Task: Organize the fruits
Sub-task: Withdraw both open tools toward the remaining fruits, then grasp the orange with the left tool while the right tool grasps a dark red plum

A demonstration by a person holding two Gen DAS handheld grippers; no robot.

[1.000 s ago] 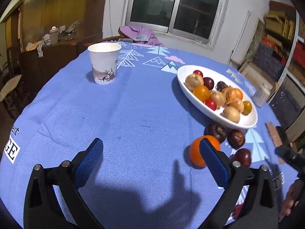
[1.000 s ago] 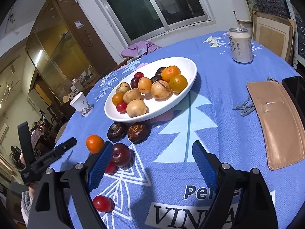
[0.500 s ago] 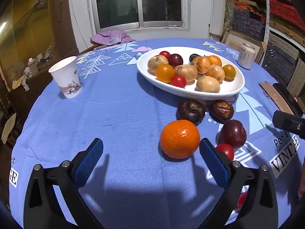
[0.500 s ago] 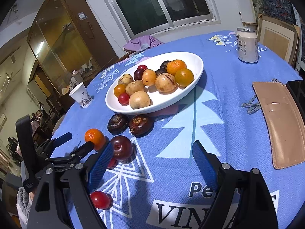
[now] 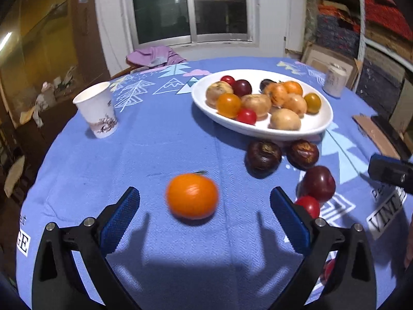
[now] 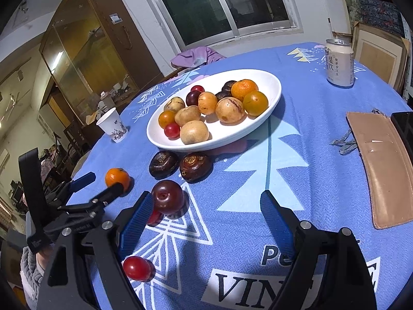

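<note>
On the blue cloth, the left gripper [image 5: 205, 214] now frames the orange [image 5: 191, 195].

Nearest, its jaws stand wide apart with the orange lying between and just ahead of the tips, untouched; half a second ago it sat off toward the right pad. The right gripper [image 6: 204, 215], also spread and holding nothing, hovers by the plum [image 6: 168, 197], much as before. Beyond lie two dark fruits [image 5: 263, 155], then the white dish [image 5: 318, 124] heaped with fruit. Farther left stands a cup [image 5: 97, 108], far right a can [image 5: 334, 79].
</note>
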